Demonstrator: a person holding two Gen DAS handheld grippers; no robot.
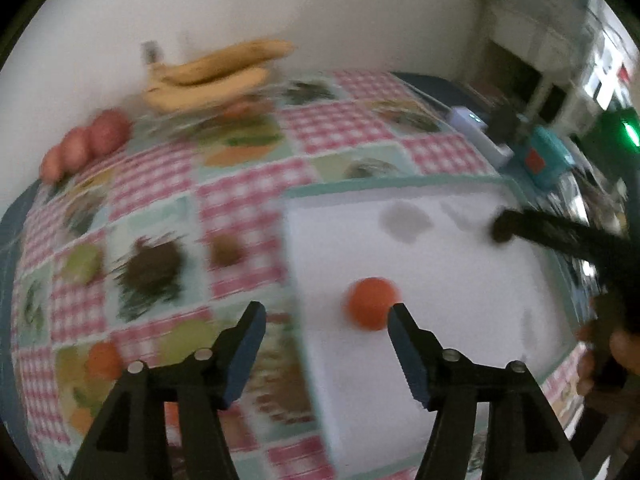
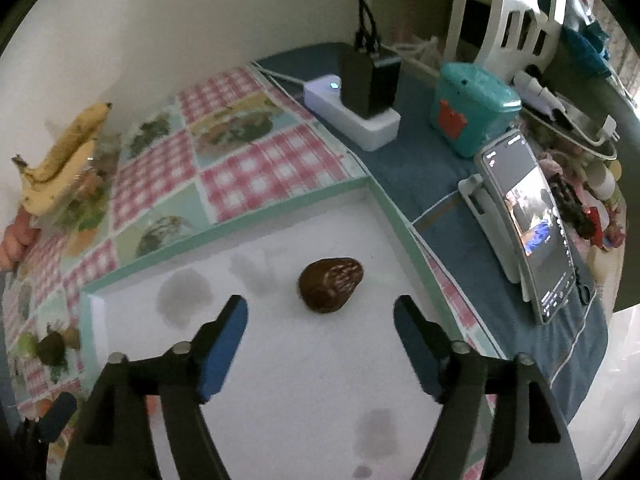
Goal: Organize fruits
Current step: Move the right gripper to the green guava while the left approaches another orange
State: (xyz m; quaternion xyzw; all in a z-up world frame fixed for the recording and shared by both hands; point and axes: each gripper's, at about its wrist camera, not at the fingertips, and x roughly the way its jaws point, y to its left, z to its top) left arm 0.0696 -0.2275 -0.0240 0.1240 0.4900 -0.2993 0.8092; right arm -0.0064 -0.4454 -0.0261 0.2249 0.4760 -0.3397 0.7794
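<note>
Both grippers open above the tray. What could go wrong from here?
1. The round orange fruit lies loose on the flat white tray; the left gripper could nudge it rolling.
2. The dark brown avocado sits near the tray's green rim, with an upright phone just beyond; a knock could send it out.

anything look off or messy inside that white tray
Yes: the white tray has greyish blotches on its floor, like damp stains, one left of the dark brown fruit and another near the front. The fruit itself looks wrinkled.
</note>
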